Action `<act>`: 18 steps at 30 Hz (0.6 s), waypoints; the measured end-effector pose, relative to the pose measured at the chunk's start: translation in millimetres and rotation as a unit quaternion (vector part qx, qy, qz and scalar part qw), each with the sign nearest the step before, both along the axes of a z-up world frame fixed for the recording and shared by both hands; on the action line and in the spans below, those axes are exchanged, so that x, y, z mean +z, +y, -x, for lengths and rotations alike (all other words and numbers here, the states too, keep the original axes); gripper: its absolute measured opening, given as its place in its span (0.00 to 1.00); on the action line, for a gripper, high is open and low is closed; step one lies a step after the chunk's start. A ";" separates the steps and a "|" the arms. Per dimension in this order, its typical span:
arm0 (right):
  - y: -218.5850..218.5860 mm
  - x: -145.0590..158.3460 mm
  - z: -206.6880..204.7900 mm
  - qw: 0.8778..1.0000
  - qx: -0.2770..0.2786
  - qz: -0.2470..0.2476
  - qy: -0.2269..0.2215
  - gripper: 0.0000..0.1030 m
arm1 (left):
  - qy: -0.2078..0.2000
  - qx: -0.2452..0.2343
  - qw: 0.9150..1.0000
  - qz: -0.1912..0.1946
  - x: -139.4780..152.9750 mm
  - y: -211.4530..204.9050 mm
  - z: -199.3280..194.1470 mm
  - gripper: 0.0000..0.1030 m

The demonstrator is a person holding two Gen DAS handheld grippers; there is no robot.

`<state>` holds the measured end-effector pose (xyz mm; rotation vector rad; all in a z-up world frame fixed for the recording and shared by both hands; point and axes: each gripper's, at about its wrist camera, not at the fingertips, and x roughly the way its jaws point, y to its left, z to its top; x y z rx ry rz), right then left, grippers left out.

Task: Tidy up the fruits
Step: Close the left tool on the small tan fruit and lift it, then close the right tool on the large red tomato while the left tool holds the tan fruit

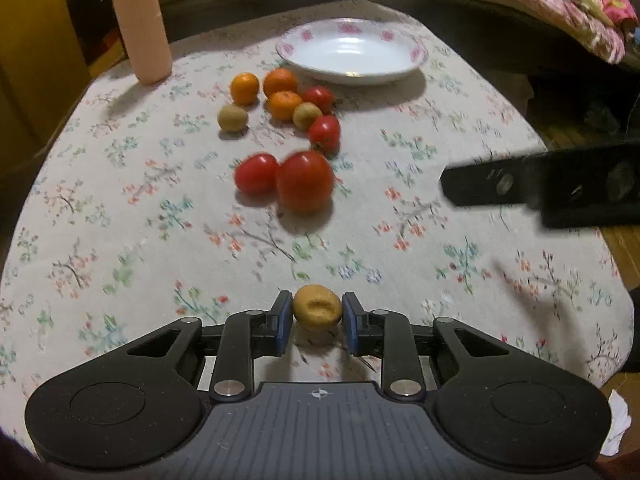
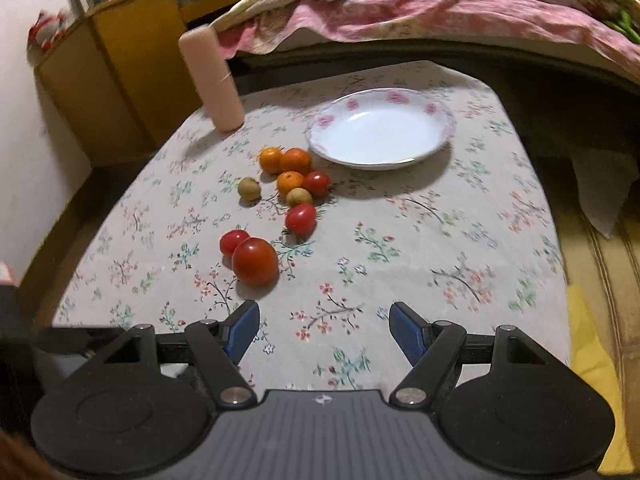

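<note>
Tomatoes (image 1: 305,181) btwn left claw (image 1: 317,320) & plate (image 1: 352,51)

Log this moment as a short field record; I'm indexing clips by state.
left gripper: shut on a small tan fruit
right gripper: open, holding nothing
plate: holds no fruit
loose on tablecloth: four tomatoes, three oranges, two tan fruits
largest tomato: touching a smaller one
pink cylinder: upright, far left
</note>
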<state>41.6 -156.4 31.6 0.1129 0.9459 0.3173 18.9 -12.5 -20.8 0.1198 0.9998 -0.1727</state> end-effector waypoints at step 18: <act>72.0 -25.8 -71.4 0.982 0.178 0.061 0.004 0.72 | 0.015 0.012 1.000 0.021 2.2 42.9 -40.8 0.33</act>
